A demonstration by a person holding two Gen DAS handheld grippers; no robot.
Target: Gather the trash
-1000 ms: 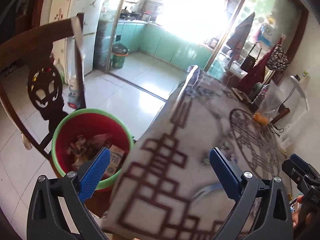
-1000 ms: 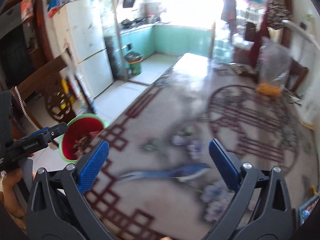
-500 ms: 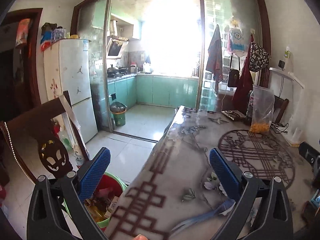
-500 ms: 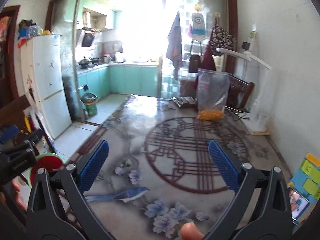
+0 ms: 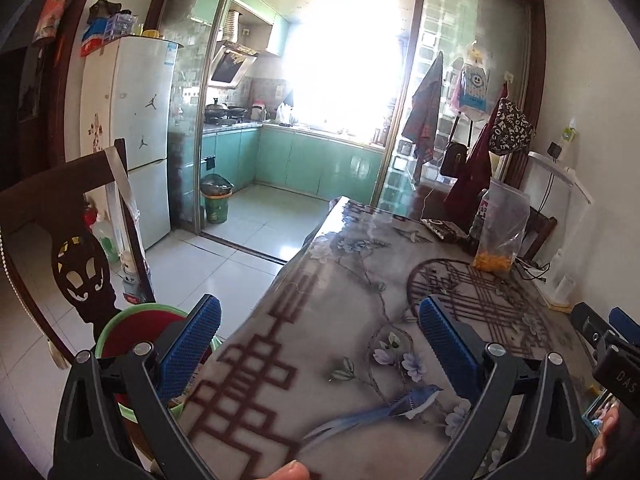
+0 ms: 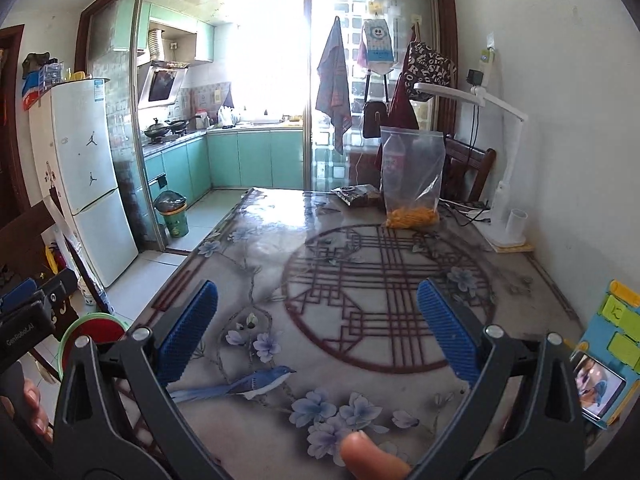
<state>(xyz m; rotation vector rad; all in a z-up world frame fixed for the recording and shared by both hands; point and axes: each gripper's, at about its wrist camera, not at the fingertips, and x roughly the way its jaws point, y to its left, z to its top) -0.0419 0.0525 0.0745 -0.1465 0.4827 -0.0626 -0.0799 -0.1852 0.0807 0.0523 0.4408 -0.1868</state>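
Observation:
My left gripper (image 5: 320,344) is open and empty, held above the near left corner of the patterned table (image 5: 360,292). A red bin with a green rim (image 5: 136,328) stands on the floor beside that corner, half hidden behind my left finger; it also shows in the right wrist view (image 6: 94,330). My right gripper (image 6: 318,328) is open and empty above the near middle of the table (image 6: 380,280). A dark wrapper (image 6: 356,194) lies at the table's far end. The right gripper's body shows at the right edge of the left wrist view (image 5: 608,344).
A clear bag with orange bits (image 6: 412,184) stands at the far end, next to a white desk lamp (image 6: 504,184). A blue toy with a screen (image 6: 604,364) sits at the near right edge. A dark wooden chair (image 5: 68,248) stands left of the bin.
Both grippers have lifted and tilted up from looking down at the bin and table edge to looking level across the table. Both stayed open and empty.

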